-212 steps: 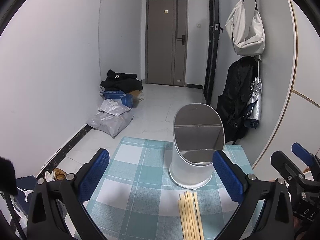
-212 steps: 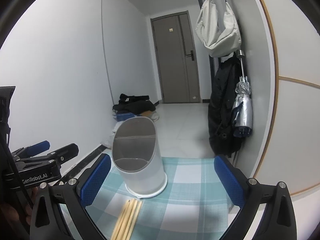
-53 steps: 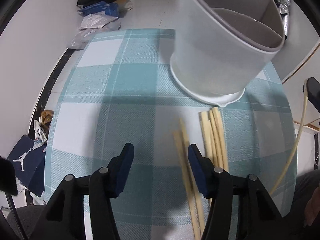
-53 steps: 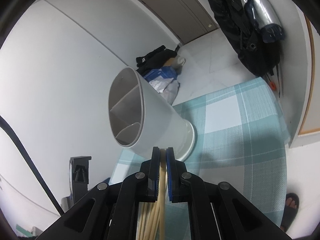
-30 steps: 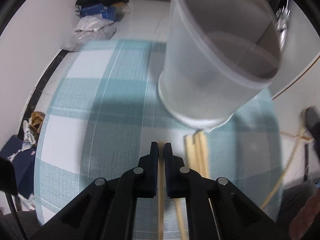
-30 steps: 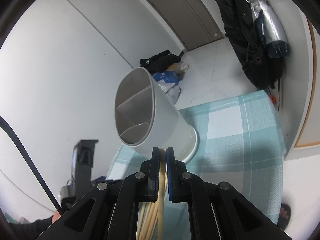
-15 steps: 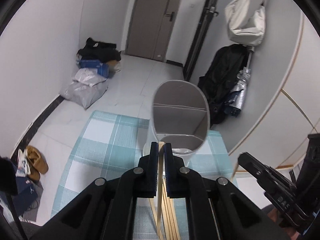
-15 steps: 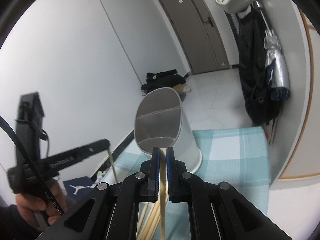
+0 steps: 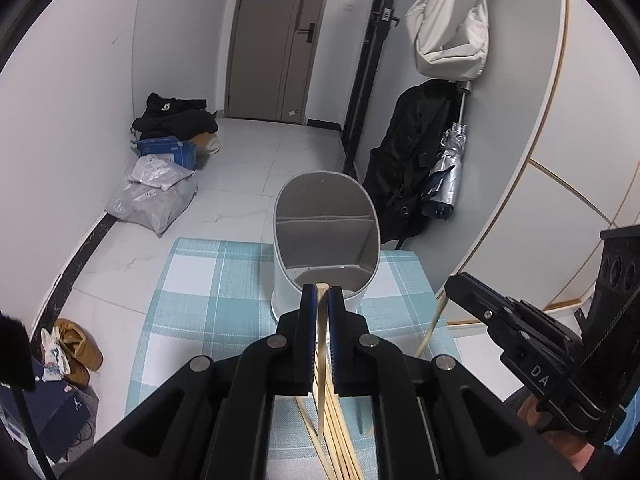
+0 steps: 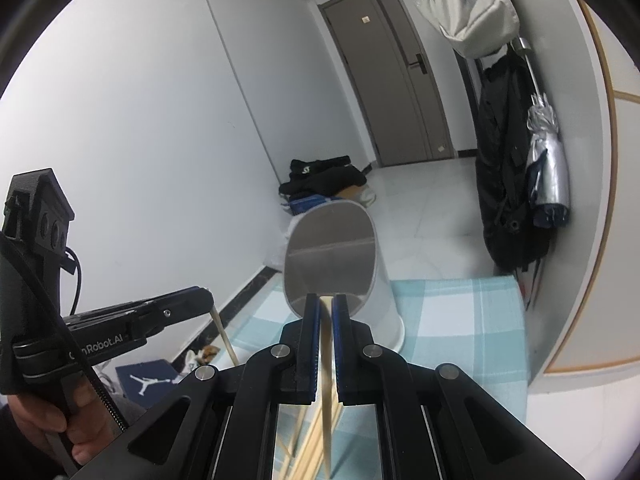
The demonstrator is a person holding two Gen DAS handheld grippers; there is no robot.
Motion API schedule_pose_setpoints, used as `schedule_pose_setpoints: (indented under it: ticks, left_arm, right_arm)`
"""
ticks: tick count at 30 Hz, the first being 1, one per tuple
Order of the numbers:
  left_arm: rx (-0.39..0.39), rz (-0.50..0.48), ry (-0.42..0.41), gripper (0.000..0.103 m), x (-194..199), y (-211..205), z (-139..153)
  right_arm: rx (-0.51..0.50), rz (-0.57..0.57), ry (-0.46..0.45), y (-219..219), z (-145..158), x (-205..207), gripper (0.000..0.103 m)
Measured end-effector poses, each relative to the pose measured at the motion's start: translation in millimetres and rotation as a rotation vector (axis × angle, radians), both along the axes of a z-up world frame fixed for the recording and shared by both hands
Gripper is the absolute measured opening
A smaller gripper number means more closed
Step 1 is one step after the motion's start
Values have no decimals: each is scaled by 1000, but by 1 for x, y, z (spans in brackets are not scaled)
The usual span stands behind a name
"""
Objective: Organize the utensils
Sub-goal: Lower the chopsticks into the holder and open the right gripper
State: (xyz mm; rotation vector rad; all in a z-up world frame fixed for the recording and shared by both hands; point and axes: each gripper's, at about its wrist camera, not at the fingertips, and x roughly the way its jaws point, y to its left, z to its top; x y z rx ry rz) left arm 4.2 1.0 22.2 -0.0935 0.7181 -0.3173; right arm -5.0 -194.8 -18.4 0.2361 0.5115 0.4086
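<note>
Left gripper [image 9: 321, 292] clamped on one chopstick [image 9: 321, 320], raised above the checked cloth [image 9: 192, 280]. Right gripper [image 10: 327, 304] clamped on another chopstick [image 10: 327, 344]. Remaining sticks [image 9: 340, 440] flat on the cloth, near the white holder [image 9: 326, 240], which stands upright behind both tips.

Both grippers are matte black plastic with blue pads lining the fingers and silver screws at the joints; the left gripper [image 10: 208, 298] carries white lettering and a black cable, the right gripper [image 9: 452, 280] white letters "DA"
</note>
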Motion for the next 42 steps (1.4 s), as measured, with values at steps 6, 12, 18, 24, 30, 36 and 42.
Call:
schedule_pose_setpoints:
  ticks: [6, 12, 18, 24, 30, 36, 42]
  left_arm:
    - [0, -31, -34, 2, -1, -2, 19]
    - [-31, -53, -48, 2, 13, 0, 46]
    - [-49, -70, -83, 2, 32, 2, 72]
    - [-79, -84, -128, 2, 60, 2, 105]
    - [-117, -82, -164, 2, 92, 4, 123]
    - [-111, -56, -183, 2, 121, 12, 116]
    - [-136, -32, -148, 2, 147, 20, 91]
  right_arm:
    - [19, 13, -30, -2, 21, 3, 5]
    - [22, 35, -75, -1, 50, 10, 5]
    - [32, 62, -105, -1, 82, 27, 5]
    - [5, 90, -138, 1, 117, 57, 5]
    - [-20, 106, -189, 4, 147, 97, 5]
    - [-46, 125, -222, 14, 149, 132, 5]
    - [-98, 169, -237, 29, 136, 160, 5]
